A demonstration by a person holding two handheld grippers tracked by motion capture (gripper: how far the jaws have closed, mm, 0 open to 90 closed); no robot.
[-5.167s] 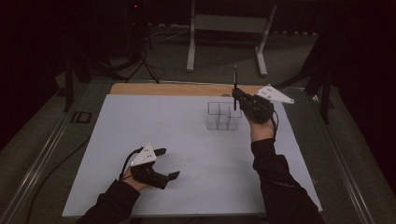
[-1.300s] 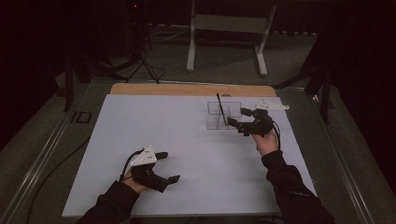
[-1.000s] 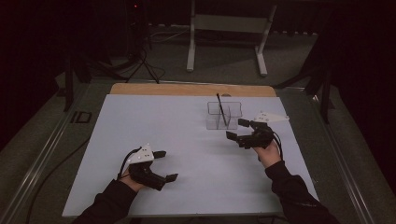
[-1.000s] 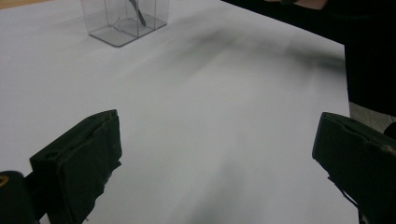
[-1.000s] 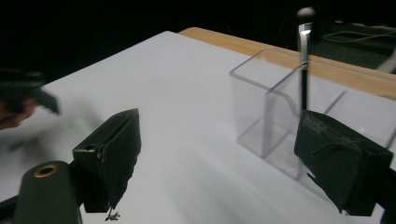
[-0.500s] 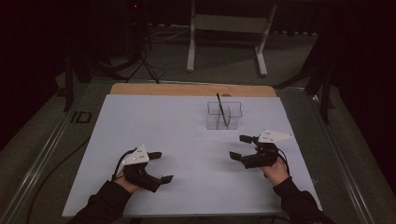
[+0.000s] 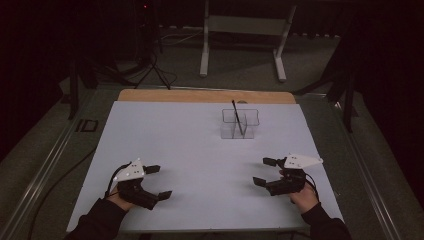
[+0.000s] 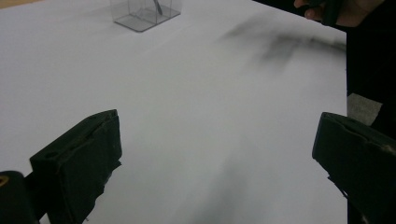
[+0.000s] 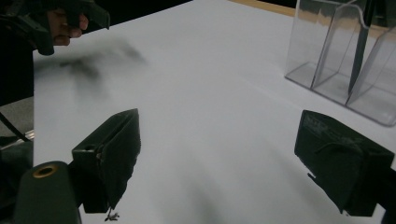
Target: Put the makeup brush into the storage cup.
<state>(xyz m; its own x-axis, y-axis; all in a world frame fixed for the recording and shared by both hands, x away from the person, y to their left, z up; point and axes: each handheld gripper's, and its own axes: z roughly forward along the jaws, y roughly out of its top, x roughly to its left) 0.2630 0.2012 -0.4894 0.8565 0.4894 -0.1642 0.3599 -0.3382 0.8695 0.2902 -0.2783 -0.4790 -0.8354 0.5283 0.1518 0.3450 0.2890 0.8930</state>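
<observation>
You rest both tools on the white tabletop (image 7: 200,145), the left tool (image 7: 159,182) and the right tool (image 7: 262,172) each spread wide and gripping nothing. Ahead of the right tool and well apart from it, the black pen (image 7: 237,117) leans upright in the clear divided holder (image 7: 240,124), which the left tool sees far ahead and across. The placing step looks finished; any next move calls only for a fresh reach forward with released jaws.

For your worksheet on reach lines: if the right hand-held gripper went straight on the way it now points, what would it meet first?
Probably nothing soon: the right hand-held gripper points over bare white table; the clear holder seems off to one side.
</observation>
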